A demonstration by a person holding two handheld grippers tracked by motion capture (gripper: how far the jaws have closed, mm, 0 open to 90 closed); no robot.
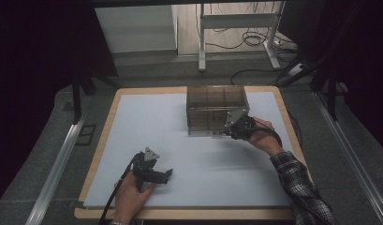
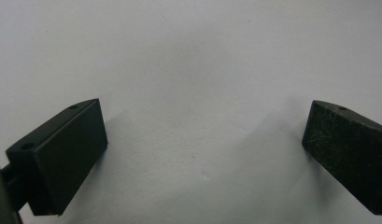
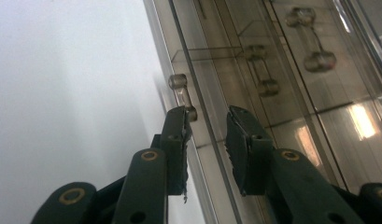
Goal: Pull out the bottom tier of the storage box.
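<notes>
Your table (image 1: 133,112) carries a white mat (image 1: 156,136). The clear drawer cabinet (image 1: 217,110) stands at 1 o'clock on the mat. Your right claw (image 3: 207,123) is at the cabinet's front, jaws parted beside a small clear drawer handle (image 3: 181,95), gripping nothing. Your left claw (image 2: 205,135) rests at 6 o'clock on bare mat, jaws spread wide and empty.

A drawer cabinet (image 1: 217,109) stands on the worktop (image 1: 133,122) at the middle of its far edge, slightly toward the right edge. The right hand-held gripper (image 1: 226,132) sits just before the cabinet's near face (its jaws either side of a drawer handle (image 3: 181,96)). The left hand-held gripper (image 1: 168,176) lies well apart, near the near edge, left of centre, over bare worktop
</notes>
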